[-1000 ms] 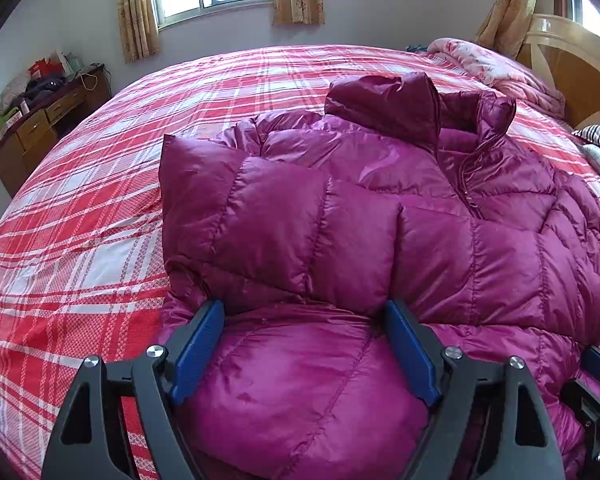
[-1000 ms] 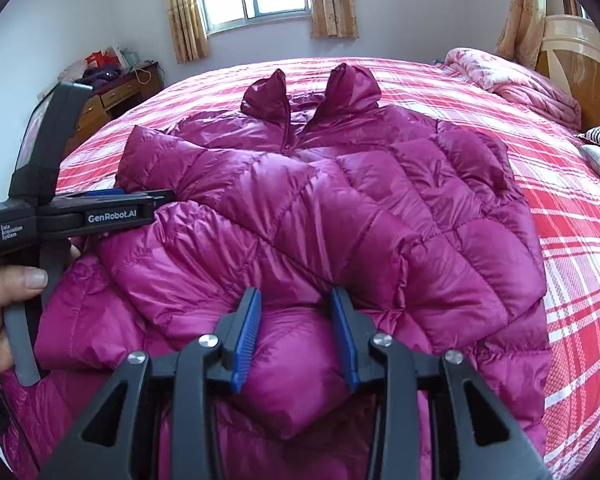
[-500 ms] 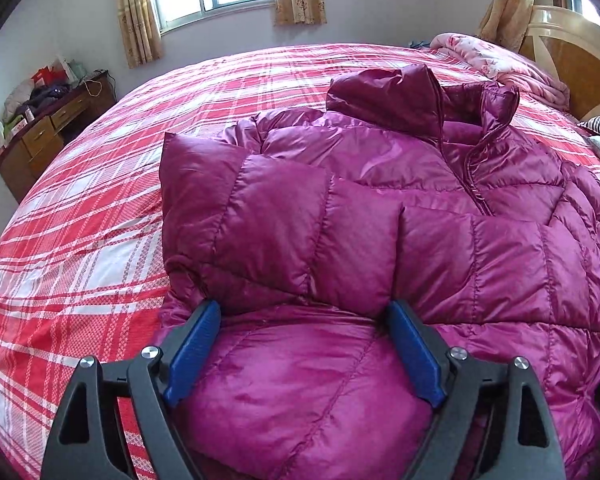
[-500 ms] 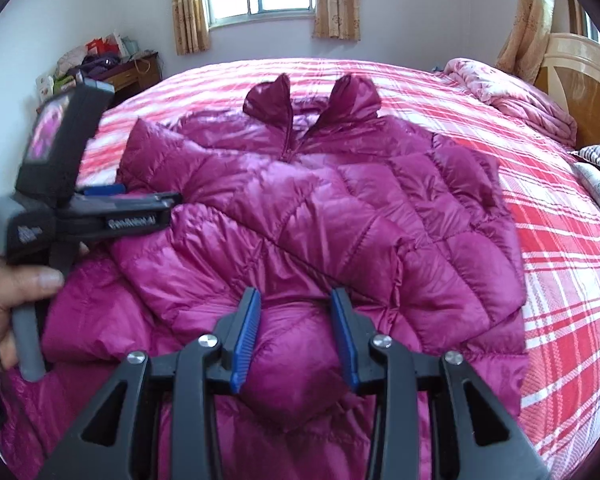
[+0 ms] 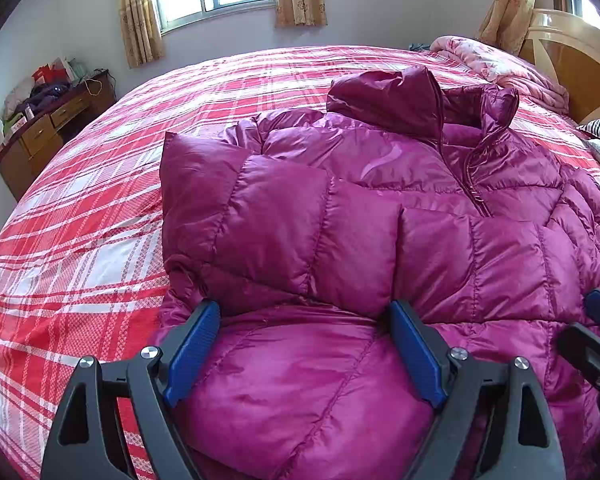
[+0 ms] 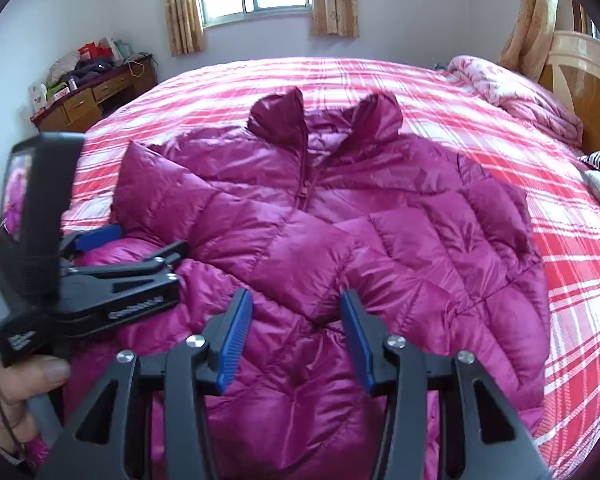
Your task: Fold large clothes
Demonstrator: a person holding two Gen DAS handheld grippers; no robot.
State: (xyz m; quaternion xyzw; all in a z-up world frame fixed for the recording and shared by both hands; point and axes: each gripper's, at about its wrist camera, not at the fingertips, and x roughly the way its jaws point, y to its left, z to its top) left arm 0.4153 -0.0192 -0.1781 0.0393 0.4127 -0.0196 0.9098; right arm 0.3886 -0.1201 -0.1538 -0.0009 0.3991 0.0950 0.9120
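Observation:
A magenta puffer jacket (image 5: 380, 216) lies face up on the bed, collar at the far end, both sleeves folded across its chest; it also shows in the right wrist view (image 6: 340, 220). My left gripper (image 5: 304, 312) is open, its blue pads just above the jacket's lower part near the folded left sleeve. My right gripper (image 6: 296, 300) is open over the lower middle of the jacket, holding nothing. The left gripper also shows in the right wrist view (image 6: 140, 244), held by a hand at the jacket's left side.
The bed (image 5: 100, 208) has a red and white plaid cover. A pink quilt (image 6: 516, 92) and wooden headboard (image 6: 580, 80) are at the far right. A wooden dresser (image 5: 40, 136) with clutter stands by the far left wall under a window.
Both grippers have lifted and drawn back slightly from the jacket. The right gripper's jaws have opened wider. The jacket lies as before.

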